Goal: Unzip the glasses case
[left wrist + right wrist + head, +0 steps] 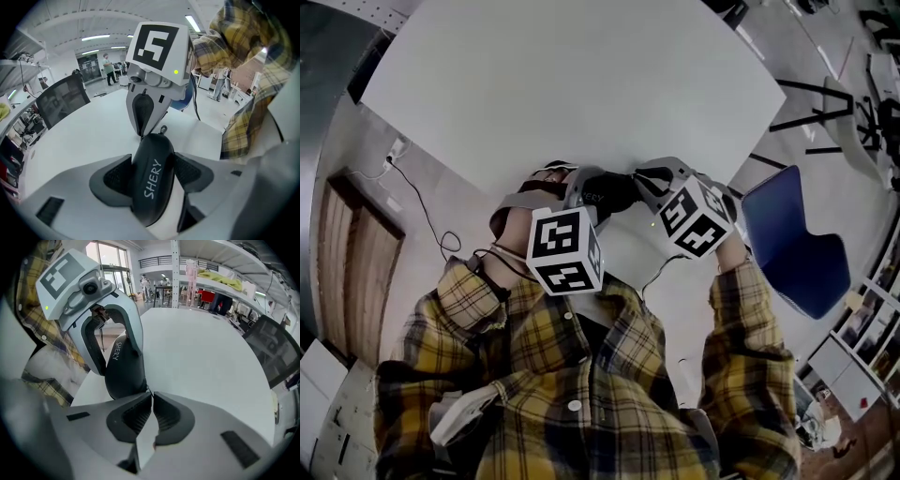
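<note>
A black glasses case (pixel 151 187) with white lettering sits crosswise between the pads of my left gripper (pixel 153 171), which grip its two long sides. In the right gripper view the case (pixel 124 369) hangs in the left gripper's (pixel 117 345) fingers just over the table. My right gripper (pixel 151 397) is shut at the case's near end, its tips pinching a thin dark tab there, apparently the zip pull. A small loop (pixel 162 128) shows beside the right gripper's tips (pixel 141 135). In the head view both grippers meet at the case (pixel 607 193), close to the person's chest.
A large white table (pixel 581 84) lies under and beyond the grippers. A blue chair (pixel 792 239) stands at its right, a black chair (pixel 63 101) at the far side. The person's plaid shirt (pixel 581 394) fills the near edge. People stand far off in the room (pixel 108 68).
</note>
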`<state>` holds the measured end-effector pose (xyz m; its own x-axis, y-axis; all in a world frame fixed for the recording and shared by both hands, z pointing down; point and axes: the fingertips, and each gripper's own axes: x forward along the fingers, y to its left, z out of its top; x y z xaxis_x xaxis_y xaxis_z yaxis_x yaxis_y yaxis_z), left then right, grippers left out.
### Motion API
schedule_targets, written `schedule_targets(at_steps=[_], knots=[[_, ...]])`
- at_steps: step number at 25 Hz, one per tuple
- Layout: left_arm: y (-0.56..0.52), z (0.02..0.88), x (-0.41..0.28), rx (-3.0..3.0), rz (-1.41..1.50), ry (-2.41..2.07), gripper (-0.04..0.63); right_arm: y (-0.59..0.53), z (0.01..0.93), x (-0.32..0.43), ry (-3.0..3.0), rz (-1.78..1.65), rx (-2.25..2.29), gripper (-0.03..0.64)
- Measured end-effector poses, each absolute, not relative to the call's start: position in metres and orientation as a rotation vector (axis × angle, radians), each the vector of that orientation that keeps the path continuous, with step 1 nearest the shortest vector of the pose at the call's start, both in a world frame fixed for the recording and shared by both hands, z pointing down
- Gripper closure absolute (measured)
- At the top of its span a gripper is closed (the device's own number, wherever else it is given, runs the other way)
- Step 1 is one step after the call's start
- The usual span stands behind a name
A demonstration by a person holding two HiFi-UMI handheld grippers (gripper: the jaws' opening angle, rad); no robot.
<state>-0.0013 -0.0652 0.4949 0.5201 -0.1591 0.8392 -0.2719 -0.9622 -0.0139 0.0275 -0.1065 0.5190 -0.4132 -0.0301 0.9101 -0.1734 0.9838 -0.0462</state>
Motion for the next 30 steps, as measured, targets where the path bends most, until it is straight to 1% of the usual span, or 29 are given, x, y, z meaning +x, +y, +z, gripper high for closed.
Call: schedule_targets(at_steps=[8,11,15,18,19,20,22,25,27,30], knots=[[-0.067,0.488,-0.012,2.667,1.341,-0.389,0.304,-0.102,0.507,0.031,-2.009,0.272,0.295,0.612],[-0.068,0.478,-0.018,2.669,1.315,-0.400,0.304,-0.100,0.487,0.038,-2.063,0.357,0.402,0.595],[-0.071,0.444,-0.015,2.664,1.114,-0.420,0.305,-0.100,0.445,0.047,-2.163,0.470,0.623,0.594],[-0.081,0.402,-0.005,2.700,0.930,-0.434,0.305,-0.109,0.396,0.055,-2.255,0.525,0.871,0.594],[-0.085,0.385,-0.001,2.721,0.869,-0.439,0.318,-0.112,0.377,0.058,-2.286,0.531,0.972,0.594],[-0.089,0.367,0.004,2.743,0.803,-0.446,0.347,-0.115,0.358,0.062,-2.317,0.536,1.073,0.594],[-0.094,0.330,0.015,2.786,0.658,-0.453,0.365,-0.117,0.322,0.071,-2.381,0.552,1.266,0.594],[-0.097,0.278,0.030,2.822,0.440,-0.453,0.427,-0.116,0.270,0.086,-2.460,0.549,1.515,0.595],[-0.097,0.249,0.037,2.832,0.332,-0.445,0.474,-0.111,0.241,0.093,-2.479,0.493,1.622,0.597],[-0.092,0.223,0.043,2.844,0.250,-0.421,0.525,-0.101,0.217,0.094,-2.467,0.392,1.699,0.608]])
